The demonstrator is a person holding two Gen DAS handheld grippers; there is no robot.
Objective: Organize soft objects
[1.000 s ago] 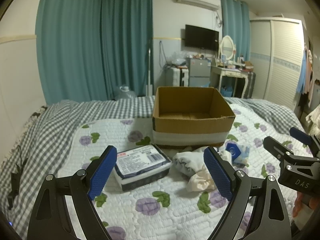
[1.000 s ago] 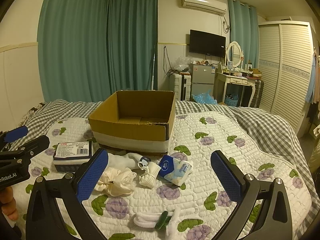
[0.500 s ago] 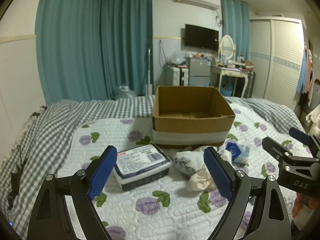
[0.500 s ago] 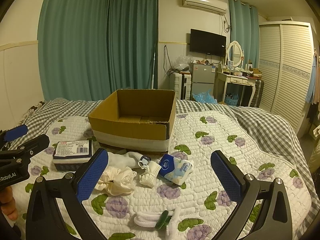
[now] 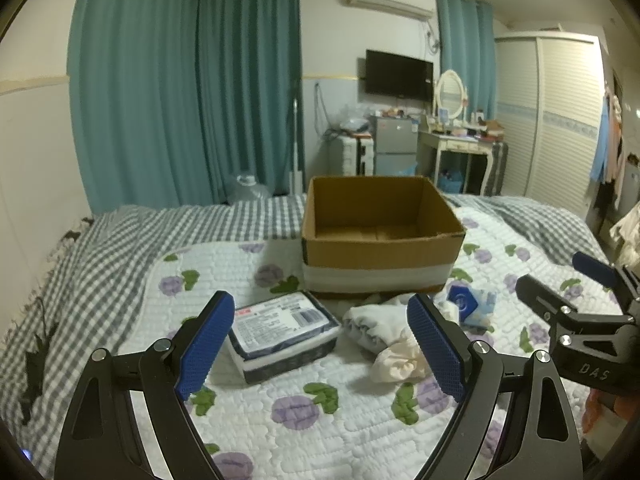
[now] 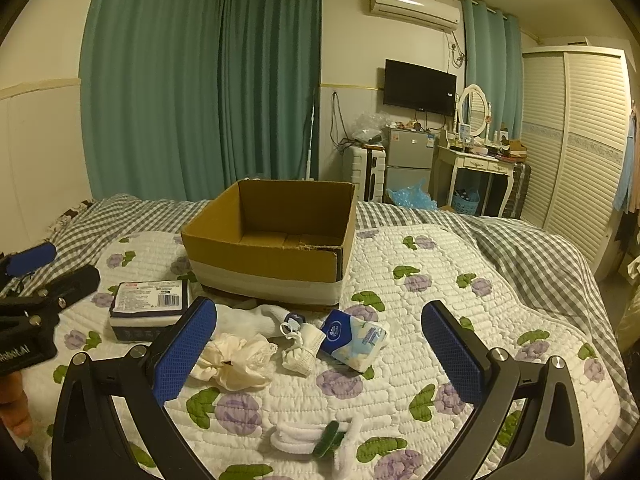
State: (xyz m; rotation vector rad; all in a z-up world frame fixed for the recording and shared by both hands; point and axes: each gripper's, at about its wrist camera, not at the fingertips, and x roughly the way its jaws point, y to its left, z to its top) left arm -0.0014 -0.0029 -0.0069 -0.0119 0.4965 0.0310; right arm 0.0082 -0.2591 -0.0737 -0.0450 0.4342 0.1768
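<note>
An empty cardboard box point(image 5: 380, 240) point(image 6: 276, 248) stands on the quilted bed. In front of it lie a wrapped tissue pack point(image 5: 280, 328) point(image 6: 148, 308), a white sock point(image 6: 252, 318), a cream cloth point(image 5: 396, 360) point(image 6: 236, 362), a rolled white bundle point(image 6: 302, 346), a blue tissue packet point(image 5: 470, 304) point(image 6: 354, 338) and a white and green sock pair point(image 6: 316, 436). My left gripper point(image 5: 320, 344) is open above the quilt, just short of the tissue pack and cream cloth. My right gripper point(image 6: 320, 360) is open, held before the pile. Both are empty.
The bed has a floral quilt point(image 6: 440, 304) over a grey checked blanket point(image 5: 100, 248). Teal curtains, a dresser, a small fridge and a wardrobe stand beyond the bed's far edge. Each gripper shows at the edge of the other's view.
</note>
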